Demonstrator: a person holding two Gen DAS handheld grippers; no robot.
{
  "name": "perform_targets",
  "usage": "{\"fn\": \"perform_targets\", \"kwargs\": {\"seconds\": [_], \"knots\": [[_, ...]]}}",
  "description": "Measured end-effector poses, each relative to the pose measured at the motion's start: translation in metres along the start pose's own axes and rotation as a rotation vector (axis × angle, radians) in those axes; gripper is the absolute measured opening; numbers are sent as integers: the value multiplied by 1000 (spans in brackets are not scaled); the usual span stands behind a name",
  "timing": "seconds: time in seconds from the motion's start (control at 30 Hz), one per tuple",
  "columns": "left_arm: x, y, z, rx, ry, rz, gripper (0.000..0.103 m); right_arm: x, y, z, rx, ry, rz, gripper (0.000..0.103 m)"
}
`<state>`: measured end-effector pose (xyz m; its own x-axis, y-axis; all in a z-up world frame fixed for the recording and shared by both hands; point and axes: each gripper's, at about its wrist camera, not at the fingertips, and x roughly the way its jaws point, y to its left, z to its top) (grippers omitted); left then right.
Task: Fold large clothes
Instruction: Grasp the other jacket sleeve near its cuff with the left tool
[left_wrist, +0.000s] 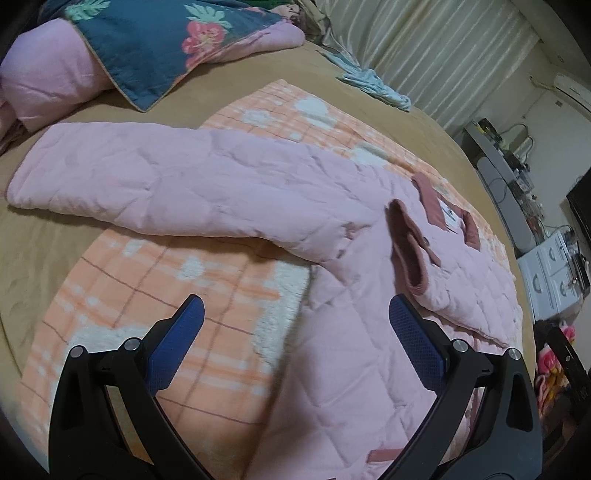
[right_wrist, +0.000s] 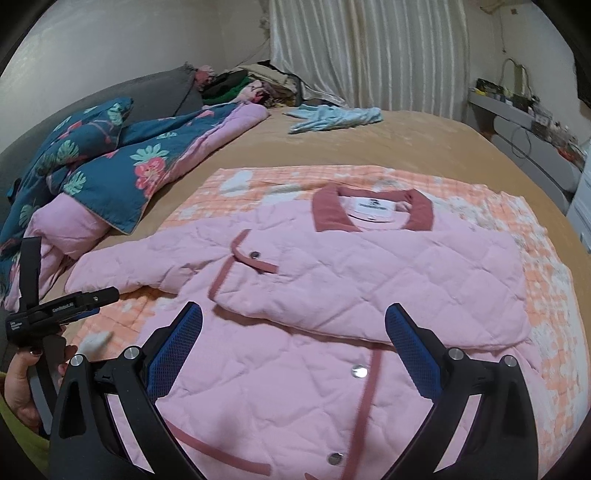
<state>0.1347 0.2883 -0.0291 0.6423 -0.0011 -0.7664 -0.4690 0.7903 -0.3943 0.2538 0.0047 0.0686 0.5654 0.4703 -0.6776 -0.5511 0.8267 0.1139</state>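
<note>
Bedroom, tan bedsheet (right_wrist: 406, 136) over the bed, pale striped curtain (right_wrist: 369, 51) behind it, grey shelf (right_wrist: 524, 122) with cables and clutter along one wall, white drawer unit (left_wrist: 550, 273) below. Orange-and-white checked blanket (right_wrist: 546, 295) spread on the sheet; pink quilted jacket (right_wrist: 295, 387) lies flat on it, front up, dark pink collar (right_wrist: 332, 214) toward the curtain, one sleeve folded across the chest, other sleeve (left_wrist: 147, 181) stretched out past the blanket edge onto the sheet. Floral teal-and-pink duvet (right_wrist: 103, 162) bunched near that sleeve's cuff, light blue garment (right_wrist: 332, 116) near the far edge, clothes pile (right_wrist: 255, 85) in the corner. Left gripper (left_wrist: 295, 317) spread wide, empty, over the jacket's side edge. Right gripper (right_wrist: 293, 325) also spread wide, empty, above the jacket front. A hand (right_wrist: 22, 384) grips the left tool.
</note>
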Motion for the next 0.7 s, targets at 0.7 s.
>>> {"fn": "perform_targets", "kwargs": {"seconds": [0.7], "knots": [[5,111,13,-208,-34,48,94,62,109,6,-159,55,91,99]]}}
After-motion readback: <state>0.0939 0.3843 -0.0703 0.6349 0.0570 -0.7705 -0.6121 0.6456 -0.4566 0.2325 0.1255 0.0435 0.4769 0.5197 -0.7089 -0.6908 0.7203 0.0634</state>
